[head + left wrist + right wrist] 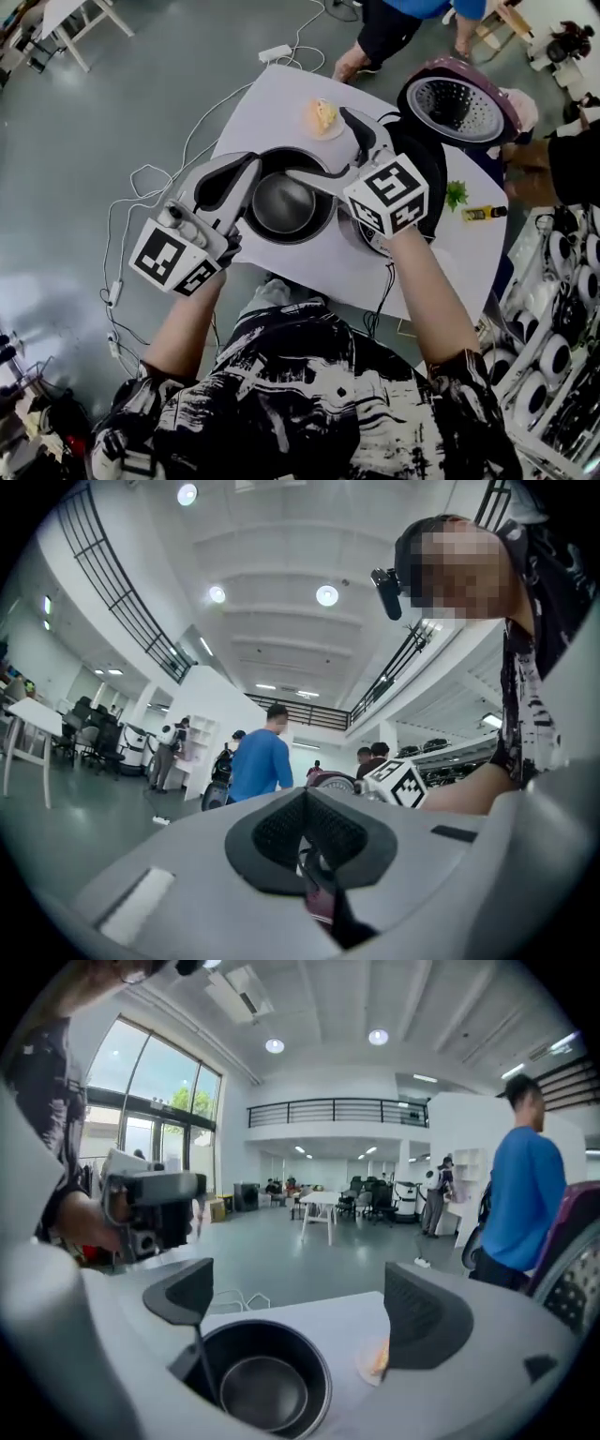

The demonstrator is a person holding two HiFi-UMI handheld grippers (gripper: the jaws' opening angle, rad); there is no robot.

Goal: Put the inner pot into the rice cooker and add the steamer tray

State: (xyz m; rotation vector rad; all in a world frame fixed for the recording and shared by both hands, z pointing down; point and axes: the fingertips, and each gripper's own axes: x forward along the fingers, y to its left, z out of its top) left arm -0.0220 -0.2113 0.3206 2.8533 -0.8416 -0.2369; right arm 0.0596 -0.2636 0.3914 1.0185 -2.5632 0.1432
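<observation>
Dark-walled inner pot (286, 204) sits on the white table (272, 98), not yet in the rice cooker (424, 167), which stands just to its right, partly under my right hand. Perforated steamer tray (457, 101) shows on the cooker's far side, inside a maroon ring; I cannot tell whether that ring is the lid. Small plate (323, 117) with food lies beyond the pot.

Right gripper (305, 1309): tongs spread wide, nothing held. In its own view the pot lies low between them, one pad over the pot's rim, the other off toward the plate.

Left gripper (305, 803): pads pressed together at the tip, nothing clamped that I can make out. In the head view it lies at the pot's left rim.

Step in hand, as I read it: getting a hold on the pot for the lift.
- Put one right pad inside the wall and one outside; close on the rim only, not across the mouth.
- Open the left and take the opposite rim, so the pot lifts level.
- Keep clear of the plate.
- Lower straight into the cooker; a tilted pot will likely catch on the opening.
</observation>
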